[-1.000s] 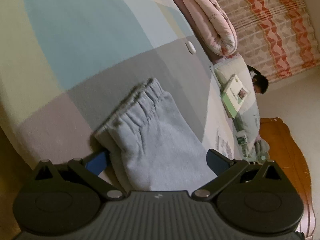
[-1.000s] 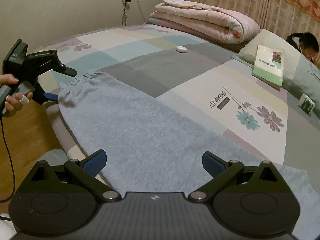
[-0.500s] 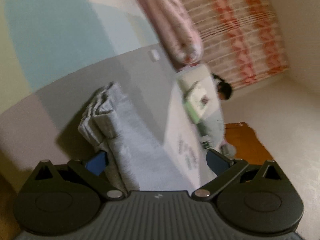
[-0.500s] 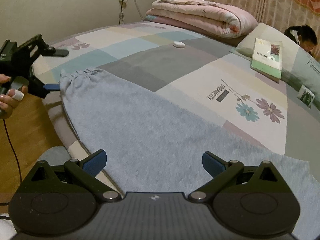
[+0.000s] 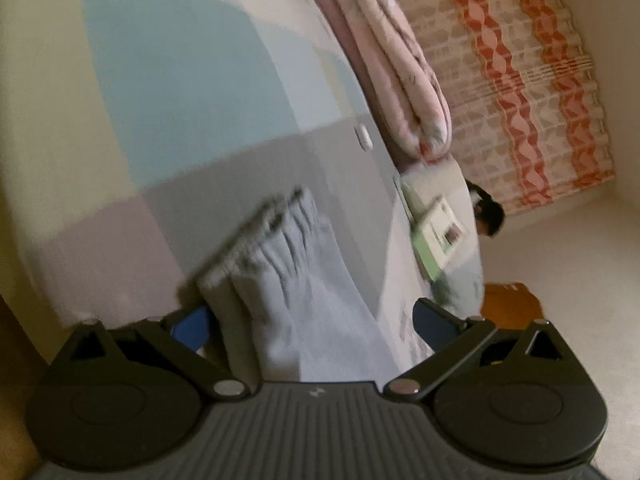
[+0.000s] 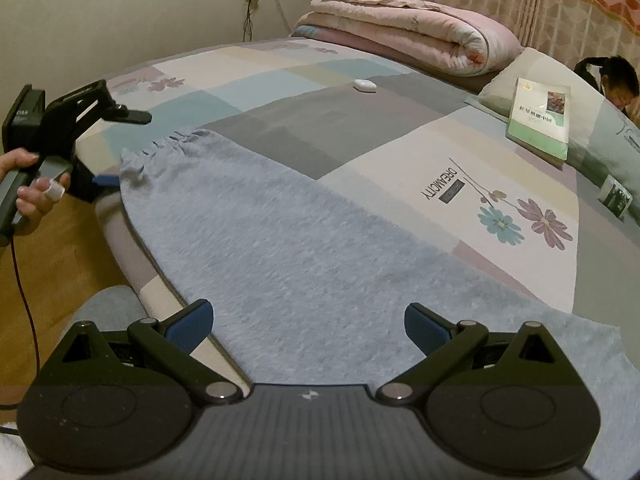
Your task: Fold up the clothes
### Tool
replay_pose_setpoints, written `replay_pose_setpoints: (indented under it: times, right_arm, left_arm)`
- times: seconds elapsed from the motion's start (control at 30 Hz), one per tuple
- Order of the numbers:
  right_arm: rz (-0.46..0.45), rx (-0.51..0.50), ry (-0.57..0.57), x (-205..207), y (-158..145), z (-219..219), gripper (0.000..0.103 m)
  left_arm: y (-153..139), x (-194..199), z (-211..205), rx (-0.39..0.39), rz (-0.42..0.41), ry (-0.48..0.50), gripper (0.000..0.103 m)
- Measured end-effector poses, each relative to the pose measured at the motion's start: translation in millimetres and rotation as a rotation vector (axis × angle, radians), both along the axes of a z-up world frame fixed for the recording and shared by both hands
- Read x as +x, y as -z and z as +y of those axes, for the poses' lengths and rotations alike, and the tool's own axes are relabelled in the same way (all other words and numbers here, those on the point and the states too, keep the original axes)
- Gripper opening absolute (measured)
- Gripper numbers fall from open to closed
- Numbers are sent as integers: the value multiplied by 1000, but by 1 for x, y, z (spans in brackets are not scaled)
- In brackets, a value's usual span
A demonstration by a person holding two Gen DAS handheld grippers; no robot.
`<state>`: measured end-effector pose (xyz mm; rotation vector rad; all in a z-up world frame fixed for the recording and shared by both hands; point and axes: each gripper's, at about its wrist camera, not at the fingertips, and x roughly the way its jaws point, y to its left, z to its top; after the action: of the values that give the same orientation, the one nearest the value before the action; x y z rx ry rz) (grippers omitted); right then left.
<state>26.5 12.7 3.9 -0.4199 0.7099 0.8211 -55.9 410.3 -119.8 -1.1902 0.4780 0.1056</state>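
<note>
Light-blue sweatpants (image 6: 320, 248) lie flat across the patchwork bedsheet (image 6: 340, 120).
Left gripper (image 5: 308, 320) and right gripper (image 6: 308, 320) both spread wide, straddling fabric, nothing clamped.

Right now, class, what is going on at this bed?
A person holds a two-finger gripper in each hand over light blue fleece trousers spread along the near edge of the bed. The left gripper sits at the elastic waistband, fingers apart, cloth between them. The right gripper is open over the leg end. No fold is made yet. A book, a folded quilt and another person lie beyond.
</note>
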Motion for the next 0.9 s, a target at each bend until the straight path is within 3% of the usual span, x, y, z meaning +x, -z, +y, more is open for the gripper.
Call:
replay_pose_setpoints:
  times: [0.17,0.27,0.37,0.53,0.63,0.9]
  right_arm:
    - [2,-3,7,1,0,1,103]
    - [11,-3,2,1,2,3,103]
    - [12,-10,-12,0,3,5,103]
    - [4,-8,-10,0,2,5,103]
    - [11,-4,-4,0,3,4,103]
    - [23,2,9,4,6,-1,103]
  left_arm:
    - [2,5,-13,-49,-22,132,102]
    - [-1,10,-20,16,2,176,102]
    - [-11,14,-15,27,6,143,101]
    - [-25,26,-22,96,48,187,101]
    - [-15,28,-20,58,74,161,101]
    - [-6,11,-16,-5,-22,65,98]
